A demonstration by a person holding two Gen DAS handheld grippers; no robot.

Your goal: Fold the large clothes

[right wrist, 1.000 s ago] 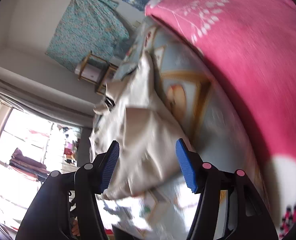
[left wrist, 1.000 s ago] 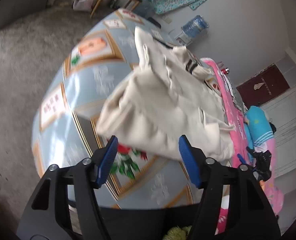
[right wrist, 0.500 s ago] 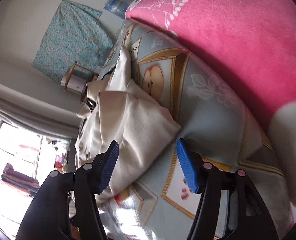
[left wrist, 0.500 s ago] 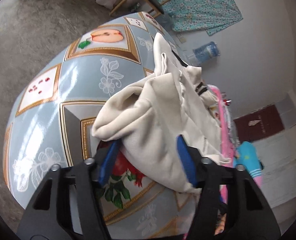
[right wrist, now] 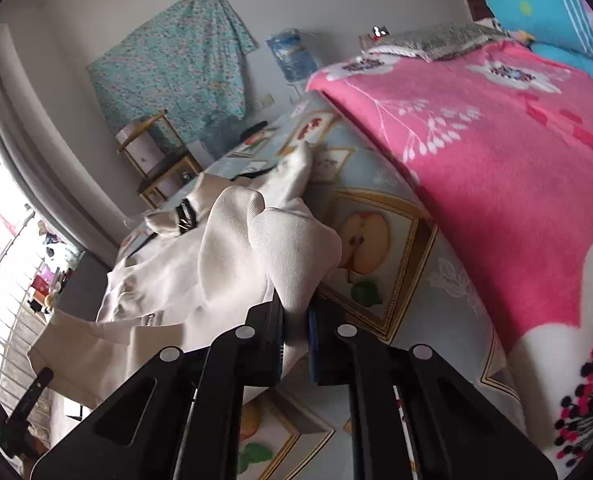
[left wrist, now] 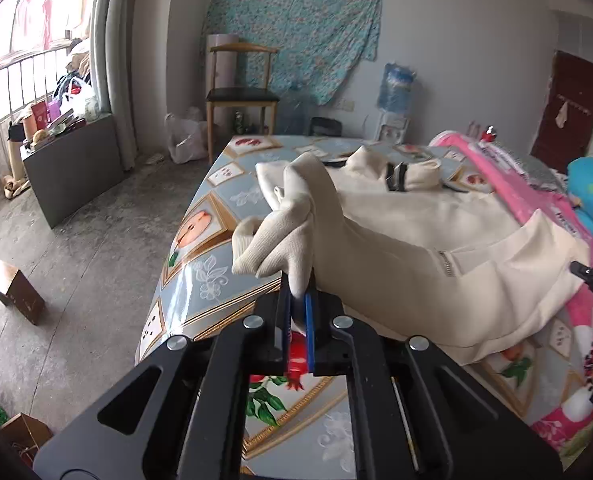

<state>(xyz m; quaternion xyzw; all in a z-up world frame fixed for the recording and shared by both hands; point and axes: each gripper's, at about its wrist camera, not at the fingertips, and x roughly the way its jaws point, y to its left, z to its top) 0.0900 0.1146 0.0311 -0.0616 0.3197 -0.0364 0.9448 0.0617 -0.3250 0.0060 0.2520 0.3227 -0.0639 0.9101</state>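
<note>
Your left gripper is clenched on a bunched ribbed edge of the cream zip-up jacket, which lies spread over the blue fruit-print bedcover. Your right gripper pinches another ribbed fold, possibly the hem, beside the pink floral fleece blanket.

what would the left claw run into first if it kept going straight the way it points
Probably the cream jacket itself: the left claw is shut on a bunched ribbed edge of it, and that fabric mounds directly ahead. Beyond it lies the fruit-print bedsheet; depth is hard to judge.
</note>
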